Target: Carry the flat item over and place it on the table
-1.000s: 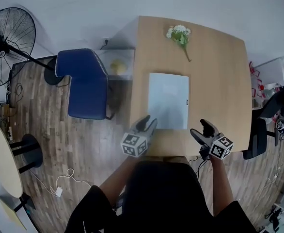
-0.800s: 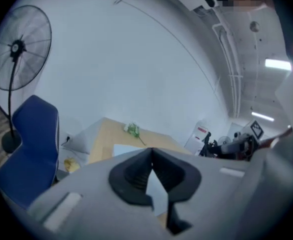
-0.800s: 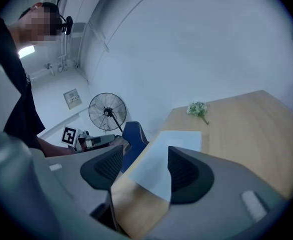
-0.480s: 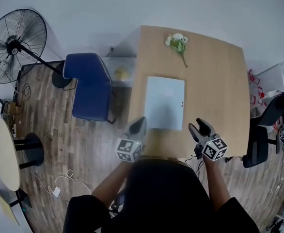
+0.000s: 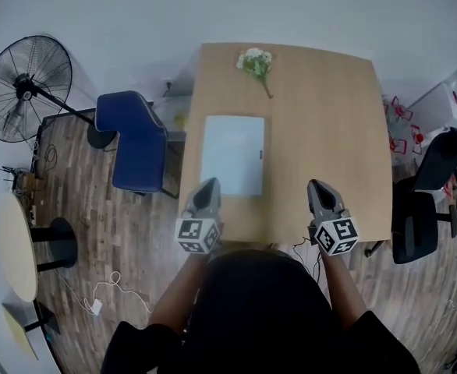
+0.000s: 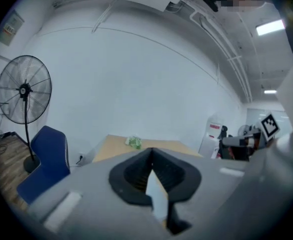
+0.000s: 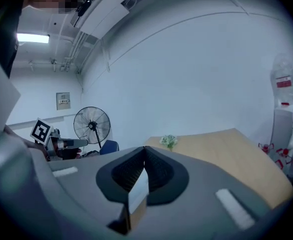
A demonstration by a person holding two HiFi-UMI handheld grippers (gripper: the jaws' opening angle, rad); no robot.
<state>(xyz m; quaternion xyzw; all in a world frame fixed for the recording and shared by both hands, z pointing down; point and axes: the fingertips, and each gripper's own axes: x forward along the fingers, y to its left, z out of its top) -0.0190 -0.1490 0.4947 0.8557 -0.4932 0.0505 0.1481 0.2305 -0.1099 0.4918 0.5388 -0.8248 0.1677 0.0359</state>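
Observation:
The flat item (image 5: 232, 154), a pale white sheet, lies flat on the wooden table (image 5: 330, 115), left of its middle. My left gripper (image 5: 207, 184) is shut and empty, with its tip just beside the sheet's near left corner. Whether it touches the sheet I cannot tell. My right gripper (image 5: 319, 185) is also shut and empty, over bare table well to the right of the sheet. In the left gripper view the jaws (image 6: 151, 151) meet and point across the table. The right gripper view shows its jaws (image 7: 145, 151) meeting the same way.
A small bunch of white flowers (image 5: 256, 62) lies at the table's far edge. A blue chair (image 5: 139, 150) stands against the table's left side, with a standing fan (image 5: 26, 88) beyond it. A black office chair (image 5: 423, 216) is at the right, a round table (image 5: 14, 248) at the far left.
Both grippers have closed; the right one stood wide open a second ago. The left gripper has come off the sheet's near corner. The sheet stays flat on the table.

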